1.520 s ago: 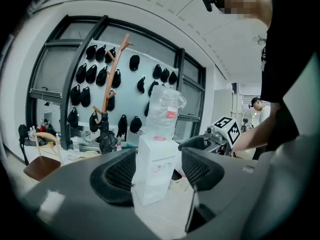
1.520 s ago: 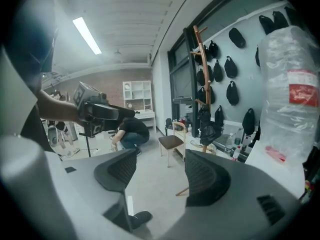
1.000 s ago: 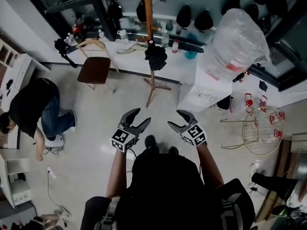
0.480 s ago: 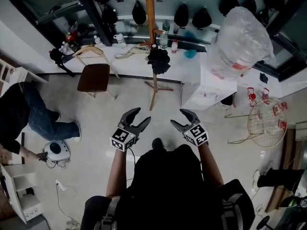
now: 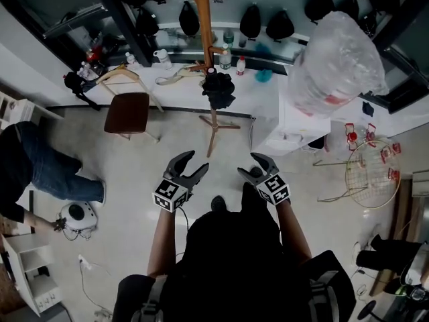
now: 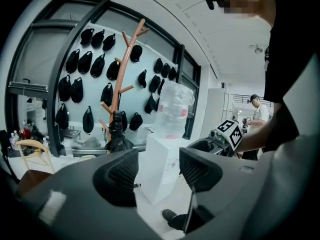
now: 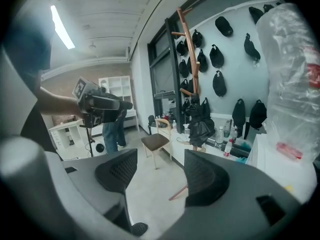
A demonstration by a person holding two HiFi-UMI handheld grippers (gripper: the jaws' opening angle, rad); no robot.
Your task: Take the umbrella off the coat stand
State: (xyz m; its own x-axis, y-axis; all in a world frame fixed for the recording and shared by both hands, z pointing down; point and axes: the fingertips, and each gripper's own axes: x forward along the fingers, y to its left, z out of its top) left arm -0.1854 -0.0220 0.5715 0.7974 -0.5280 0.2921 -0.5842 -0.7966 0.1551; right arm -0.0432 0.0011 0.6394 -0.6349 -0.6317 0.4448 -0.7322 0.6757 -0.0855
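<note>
Looking down from the head view, I have the left gripper [image 5: 195,162] and the right gripper [image 5: 249,166] held out side by side above the pale floor [image 5: 134,200], both well apart from the coat stand [image 5: 206,25]. On the left gripper the fingers [image 6: 120,176] are spread, and in its own view only floor and a white cabinet [image 6: 160,166] show through the gap. The right gripper's fingers [image 7: 117,174] are spread too, with bare floor between them. The umbrella [image 5: 218,89] is black and folded, bunched up against the wooden pole of the stand among its lower pegs, just in front of the long white surface [image 5: 261,89] along the wall. A brown chair [image 5: 131,113] stands left of the stand, and a big clear plastic bag [image 5: 335,59] sits on the cabinet to its right. Black caps [image 6: 75,61] hang in rows on the wall behind. A person [image 5: 33,173] crouches on the floor at the far left.
</note>
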